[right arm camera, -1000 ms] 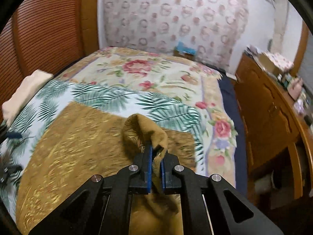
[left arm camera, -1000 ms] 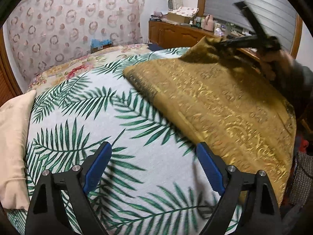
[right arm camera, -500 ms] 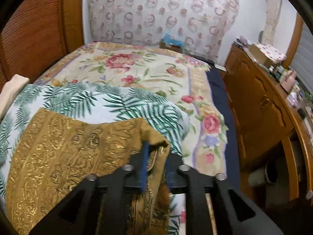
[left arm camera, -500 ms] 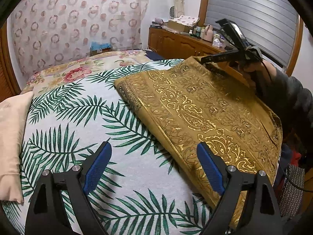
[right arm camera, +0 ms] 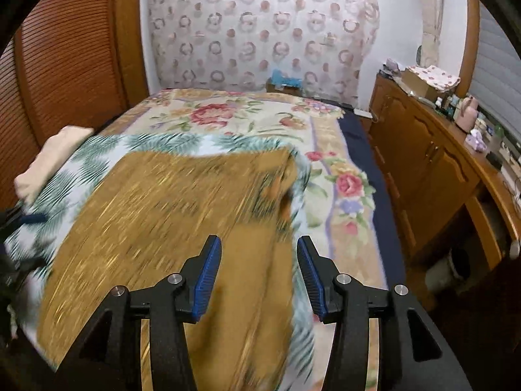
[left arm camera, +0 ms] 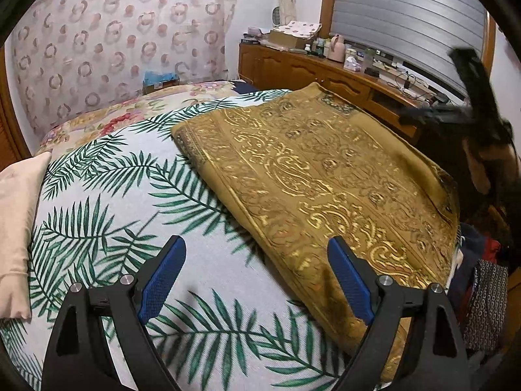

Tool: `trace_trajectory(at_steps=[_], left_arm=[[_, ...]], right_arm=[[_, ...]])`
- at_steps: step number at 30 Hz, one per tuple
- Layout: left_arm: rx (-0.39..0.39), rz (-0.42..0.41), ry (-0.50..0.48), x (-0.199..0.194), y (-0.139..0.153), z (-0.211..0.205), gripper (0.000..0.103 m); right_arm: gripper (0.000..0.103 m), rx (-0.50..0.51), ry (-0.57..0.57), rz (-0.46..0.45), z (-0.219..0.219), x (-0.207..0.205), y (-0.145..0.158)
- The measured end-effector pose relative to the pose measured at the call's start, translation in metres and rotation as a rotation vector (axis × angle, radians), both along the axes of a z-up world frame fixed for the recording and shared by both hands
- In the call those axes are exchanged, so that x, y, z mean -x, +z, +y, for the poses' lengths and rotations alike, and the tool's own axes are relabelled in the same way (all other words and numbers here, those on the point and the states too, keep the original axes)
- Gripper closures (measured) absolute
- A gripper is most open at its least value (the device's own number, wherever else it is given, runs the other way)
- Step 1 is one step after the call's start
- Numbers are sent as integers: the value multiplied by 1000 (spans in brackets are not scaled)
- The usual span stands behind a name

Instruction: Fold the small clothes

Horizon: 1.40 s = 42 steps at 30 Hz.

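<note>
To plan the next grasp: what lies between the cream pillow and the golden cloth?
Only bare palm-leaf sheet separates the cream pillow from the golden cloth, in the left wrist view.

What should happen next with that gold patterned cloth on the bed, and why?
Probably the left gripper should reach for the near edge of the gold cloth for another fold. The cloth lies flat on the palm-leaf bedspread. The right gripper has just been opening, its pads not pressing on the cloth, and the left is open and empty.
</note>
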<state>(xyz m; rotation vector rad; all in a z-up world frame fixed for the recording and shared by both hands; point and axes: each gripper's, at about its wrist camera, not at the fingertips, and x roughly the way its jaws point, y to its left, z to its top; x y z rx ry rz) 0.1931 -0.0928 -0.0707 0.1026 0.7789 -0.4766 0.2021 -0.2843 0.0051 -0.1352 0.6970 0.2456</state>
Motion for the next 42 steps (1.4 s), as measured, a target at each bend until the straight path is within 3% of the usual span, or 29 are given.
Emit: trace_trajectory(at_steps=[7, 16, 17, 21, 24, 30, 34, 38, 40, 42], left_arm=[[-6, -12, -7, 22, 4, -8, 13], [-22, -5, 0, 43, 3, -10, 13], [-30, -3, -2, 43, 3, -11, 13], [-52, -1, -4, 40, 2, -14, 13], [-56, 11, -9, 41, -2, -14, 13], [-47, 57, -21, 45, -15, -15, 13], [-42, 72, -42, 52, -20, -20, 14], [-7, 103, -70, 59, -24, -23, 24], [7, 120, -87, 61, -26, -26, 40], [15, 125, -91, 63, -27, -28, 46]], right_arm=[[53, 22, 8, 21, -8, 64, -19], [54, -23, -31, 27, -18, 87, -27], [61, -33, -29, 22, -19, 89, -27], [75, -57, -32, 4, -15, 88, -28], [96, -37, -18, 3, -10, 90, -34], [99, -53, -72, -99, -20, 106, -22], [99, -40, -96, -79, -26, 104, -30], [99, -25, -110, -51, -25, 102, -40], [99, -22, -111, -36, -24, 98, -41], [99, -22, -110, -25, -23, 91, -38]])
